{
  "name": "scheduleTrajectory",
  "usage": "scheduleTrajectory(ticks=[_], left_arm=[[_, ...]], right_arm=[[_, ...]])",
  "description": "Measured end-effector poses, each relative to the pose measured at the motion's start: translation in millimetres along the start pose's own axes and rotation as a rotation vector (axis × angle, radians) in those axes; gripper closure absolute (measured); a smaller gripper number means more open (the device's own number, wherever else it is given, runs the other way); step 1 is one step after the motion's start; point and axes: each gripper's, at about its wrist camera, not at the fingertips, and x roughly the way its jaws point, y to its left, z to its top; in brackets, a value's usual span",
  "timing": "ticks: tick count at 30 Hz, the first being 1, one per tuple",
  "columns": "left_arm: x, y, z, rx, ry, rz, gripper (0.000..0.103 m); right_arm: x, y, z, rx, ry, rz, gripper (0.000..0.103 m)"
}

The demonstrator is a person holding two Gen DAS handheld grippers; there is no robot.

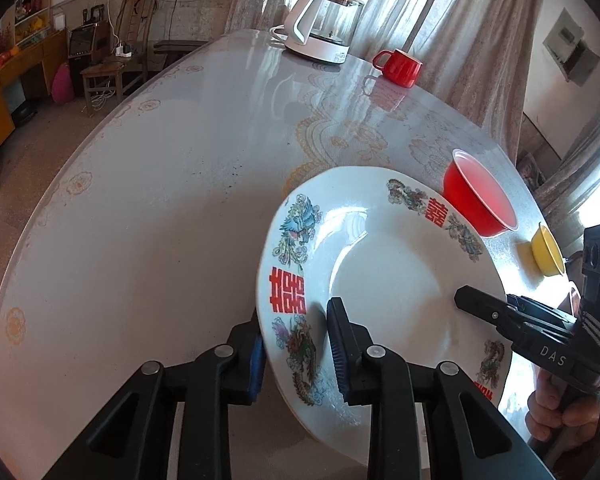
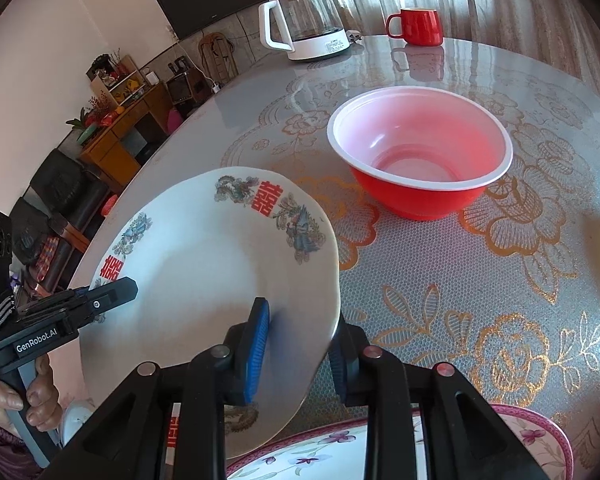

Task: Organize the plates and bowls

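A white plate with red characters and dragon-phoenix prints [image 1: 384,280] is held tilted above the table. My left gripper [image 1: 296,344] is shut on its near-left rim. My right gripper [image 2: 296,340] is shut on its right rim; the plate also shows in the right wrist view [image 2: 208,272]. Each gripper shows in the other's view, the right gripper [image 1: 476,302] and the left gripper [image 2: 116,292]. A red bowl with white inside [image 2: 420,152] stands on the table beyond the plate, also seen in the left wrist view [image 1: 476,200]. A small yellow bowl [image 1: 546,250] stands to its right.
A pink-rimmed floral plate [image 2: 536,436] lies under my right gripper at the table's near edge. A glass kettle [image 2: 304,20] and a red mug [image 2: 418,26] stand at the far side of the round table [image 1: 140,220]. Chairs and cabinets stand beyond the table.
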Motion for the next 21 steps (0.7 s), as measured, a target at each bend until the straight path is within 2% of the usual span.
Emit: scheduleTrajectory(ticks=[8, 12, 16, 21], left_arm=[[-1, -5, -3, 0.04, -0.039, 0.052, 0.073], [1, -5, -1, 0.043, -0.032, 0.056, 0.072], [9, -10, 3, 0.065, -0.002, 0.067, 0.065], [8, -9, 4, 0.047, -0.01, 0.071, 0.068]], right_arm=[[-2, 2, -3, -0.028, -0.013, -0.01, 0.076], [-3, 4, -4, -0.04, -0.013, -0.018, 0.073], [-3, 9, -5, -0.055, -0.015, -0.037, 0.072], [-5, 7, -7, -0.056, -0.026, -0.047, 0.073]])
